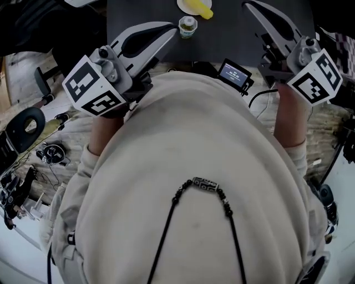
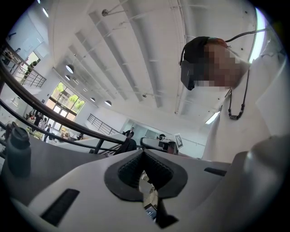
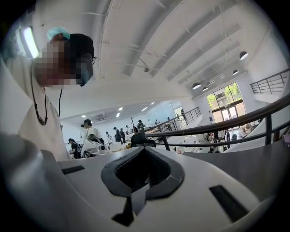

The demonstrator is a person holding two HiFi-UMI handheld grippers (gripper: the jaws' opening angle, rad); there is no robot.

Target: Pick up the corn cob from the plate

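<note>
The yellow corn cob (image 1: 199, 7) lies on a pale plate (image 1: 184, 4) at the far edge of the dark table (image 1: 222, 33), half cut off by the top of the head view. My left gripper (image 1: 173, 29) is held in front of my chest, its tips short of the plate, beside a small jar (image 1: 187, 25). My right gripper (image 1: 247, 5) is raised at the right, level with the plate. Both are shut with nothing between the pads (image 2: 156, 168) (image 3: 156, 170). Both gripper views face the ceiling and the person, and neither shows the corn.
A small screen device (image 1: 235, 74) sits at the table's near edge with cables beside it. A tape roll (image 1: 25, 126) and loose tools (image 1: 50, 152) lie on the wooden bench at the left. A dark railing (image 3: 226, 124) and a dark bottle (image 2: 18, 152) show in the gripper views.
</note>
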